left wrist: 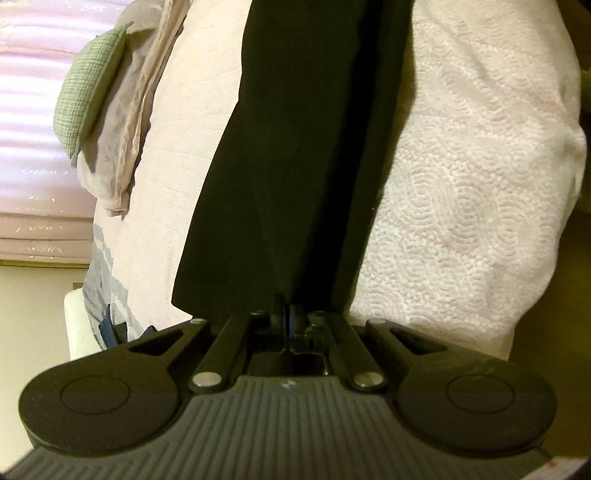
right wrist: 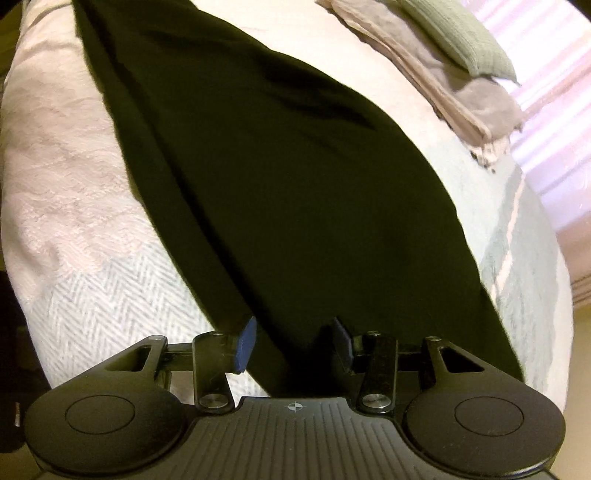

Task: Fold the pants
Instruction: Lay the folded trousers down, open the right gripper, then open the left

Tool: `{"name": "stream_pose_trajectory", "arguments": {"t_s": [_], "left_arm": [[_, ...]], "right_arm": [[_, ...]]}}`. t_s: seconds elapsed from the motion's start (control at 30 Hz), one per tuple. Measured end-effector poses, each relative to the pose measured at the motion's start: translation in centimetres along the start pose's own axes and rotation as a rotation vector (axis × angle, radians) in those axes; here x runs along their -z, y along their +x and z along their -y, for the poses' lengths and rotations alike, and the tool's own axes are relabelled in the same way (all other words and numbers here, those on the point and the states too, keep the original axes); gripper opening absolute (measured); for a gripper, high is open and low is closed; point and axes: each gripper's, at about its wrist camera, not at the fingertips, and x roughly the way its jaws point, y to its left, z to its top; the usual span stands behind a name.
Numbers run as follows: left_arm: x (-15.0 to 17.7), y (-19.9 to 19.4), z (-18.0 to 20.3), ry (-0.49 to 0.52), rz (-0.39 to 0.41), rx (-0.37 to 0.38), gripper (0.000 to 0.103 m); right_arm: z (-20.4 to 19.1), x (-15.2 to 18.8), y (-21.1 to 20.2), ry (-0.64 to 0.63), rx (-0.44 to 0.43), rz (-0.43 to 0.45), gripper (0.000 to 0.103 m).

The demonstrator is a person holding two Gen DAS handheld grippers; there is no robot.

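Note:
The black pants point(left wrist: 288, 166) lie lengthwise on the pale pink bed cover point(left wrist: 461, 221), one long strip with a crease running straight to my left gripper point(left wrist: 287, 317). That gripper is shut, its fingertips pinched together at the near hem of the pants. In the right wrist view the wider part of the pants point(right wrist: 295, 203) spreads across the bed. My right gripper point(right wrist: 293, 343) stands open over its near edge. Its blue pads point(right wrist: 246, 343) sit apart, with black fabric lying between them but not pressed.
A green pillow point(left wrist: 88, 85) point(right wrist: 458, 33) rests on folded beige and grey cloth point(left wrist: 122, 122) point(right wrist: 443, 88) at the far side of the bed. Pink striped curtains point(left wrist: 29, 110) point(right wrist: 554, 129) hang behind it. A herringbone blanket point(right wrist: 110, 295) covers the near bed edge.

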Motion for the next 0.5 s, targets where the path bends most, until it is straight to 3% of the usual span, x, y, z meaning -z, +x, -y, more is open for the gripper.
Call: {"name": "stream_pose_trajectory", "arguments": {"t_s": [0.13, 0.4, 0.43, 0.5], "left_arm": [[0.5, -0.1, -0.7, -0.091, 0.017, 0.016, 0.001], [0.4, -0.8, -2.6, -0.168, 0.030, 0.027, 0.001], [0.4, -0.8, -2.8, -0.164, 0.029, 0.031, 0.001], [0.4, -0.8, -2.9, -0.143, 0.032, 0.032, 0.001]], "right_arm": [[-1.2, 0.9, 0.3, -0.056, 0.065, -0.003, 0.042], [-2.4, 1.9, 2.3, -0.160, 0.148, 0.017, 0.040], [-2.3, 1.8, 2.5, -0.171, 0.150, 0.021, 0.024], [-1.8, 1.3, 2.5, -0.200, 0.167, 0.022, 0.004]]}}
